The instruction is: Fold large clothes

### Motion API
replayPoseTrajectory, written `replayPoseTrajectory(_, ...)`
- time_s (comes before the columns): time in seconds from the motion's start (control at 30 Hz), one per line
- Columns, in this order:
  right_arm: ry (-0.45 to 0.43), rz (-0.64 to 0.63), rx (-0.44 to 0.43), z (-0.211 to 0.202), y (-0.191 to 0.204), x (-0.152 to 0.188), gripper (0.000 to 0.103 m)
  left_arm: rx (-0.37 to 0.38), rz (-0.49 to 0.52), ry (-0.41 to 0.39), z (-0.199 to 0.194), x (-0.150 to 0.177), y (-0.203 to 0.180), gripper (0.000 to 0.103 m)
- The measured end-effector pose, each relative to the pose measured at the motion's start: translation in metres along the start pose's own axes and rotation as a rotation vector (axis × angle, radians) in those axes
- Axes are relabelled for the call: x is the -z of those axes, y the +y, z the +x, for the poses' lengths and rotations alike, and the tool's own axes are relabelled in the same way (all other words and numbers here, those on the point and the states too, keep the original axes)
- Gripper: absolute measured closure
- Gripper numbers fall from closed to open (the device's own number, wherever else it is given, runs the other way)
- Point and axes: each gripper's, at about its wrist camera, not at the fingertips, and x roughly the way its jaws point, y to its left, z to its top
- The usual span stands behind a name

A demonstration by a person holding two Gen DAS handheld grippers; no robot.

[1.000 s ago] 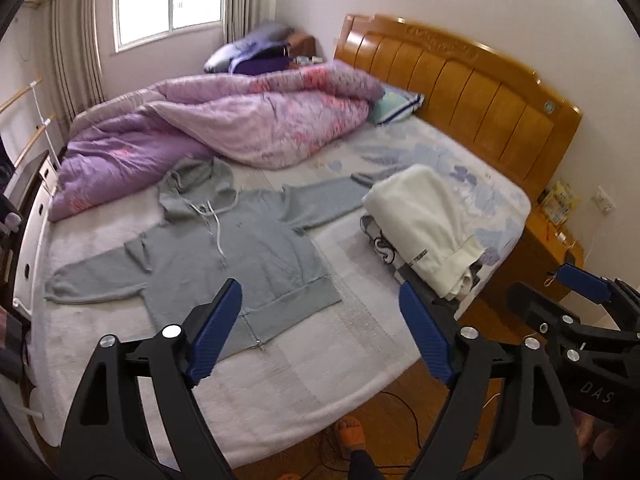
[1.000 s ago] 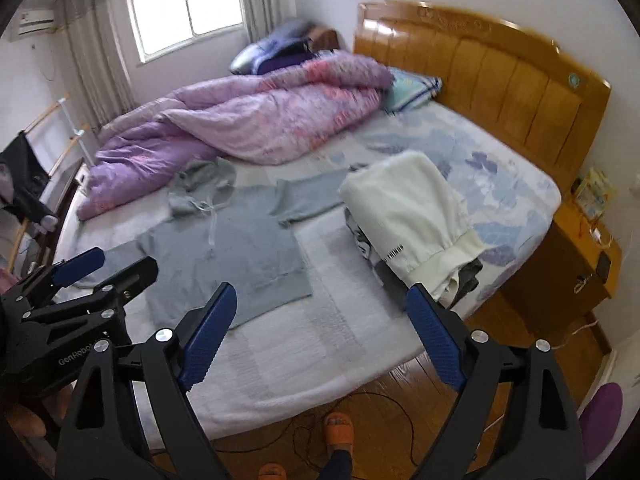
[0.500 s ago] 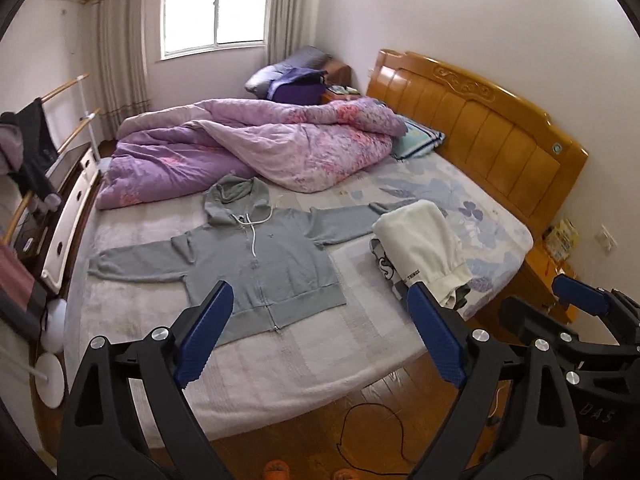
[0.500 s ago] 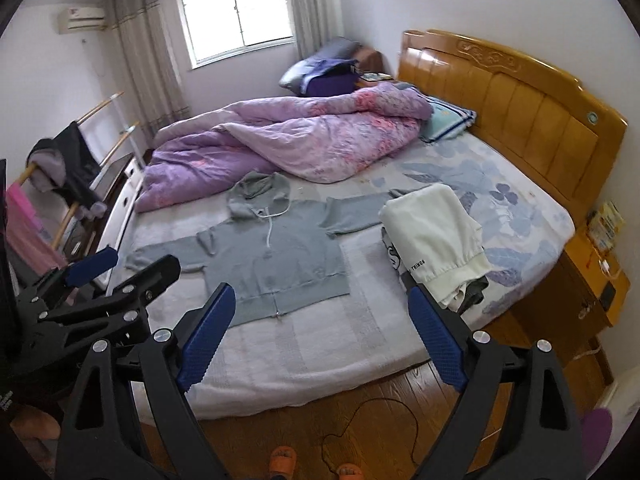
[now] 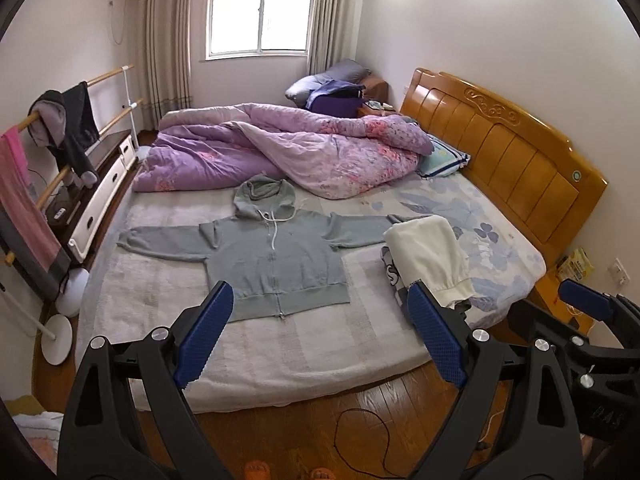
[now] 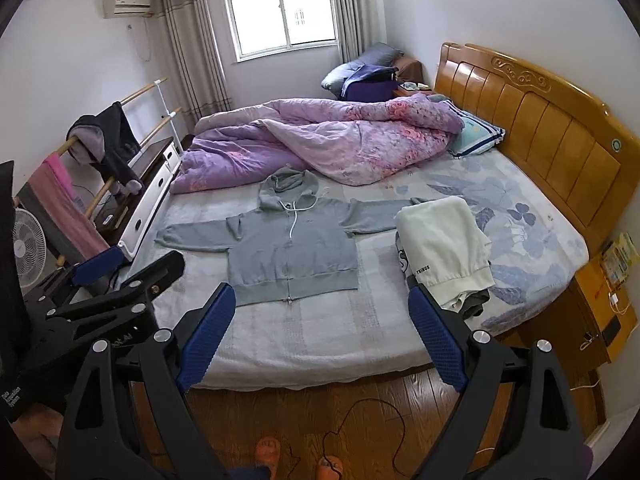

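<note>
1. The grey zip-front cotton hoodie (image 5: 276, 264) lies spread flat near the bed (image 5: 280, 344)'s front edge.
2. Both the left gripper (image 5: 320, 324) and the right gripper (image 6: 322, 322) hover spread wide, holding nothing.
3. Soft, limp and light; a sleeve cuff or hem corner likely suits pinching.

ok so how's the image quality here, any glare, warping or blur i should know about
Left wrist view: the window is blown out white, bright glare patches sit on the upper wall, and fisheye warp bends the headboard; the grey hoodie stays sharp. Right wrist view: same curved distortion and dark corners, a milder window, and the cream garment is in focus.
</note>
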Motion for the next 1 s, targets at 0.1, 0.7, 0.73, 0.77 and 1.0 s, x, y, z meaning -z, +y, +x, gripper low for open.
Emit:
replayPoseTrajectory(0.1,-0.015,0.003,0.004,-0.007,0.004,-0.002,0.018,0.004,-0.003,-0.012,-0.009,-0.002,0.002,0.014)
replayPoseTrajectory(0.7,-0.096,0.031,0.057,-0.034,0.067,-0.005,0.018,0.047,0.053,-0.057,-0.048,-0.009,0.051,0.014)
replayPoseTrajectory(0.73,-0.098,0.029,0.059,-0.036,0.068,-0.006,0.018,0.047,0.055,-0.062,-0.051,-0.010,0.054,0.014)
replayPoseTrajectory(0.77,-0.102,0.026,0.062,-0.037,0.072,-0.006,0.018,0.048,0.057,-0.068,-0.054,-0.011,0.057,0.013)
replayPoseTrajectory(1.0,-0.118,0.024,0.083,-0.045,0.086,-0.006,0.017,0.059,0.063,-0.086,-0.066,-0.014,0.071,0.013)
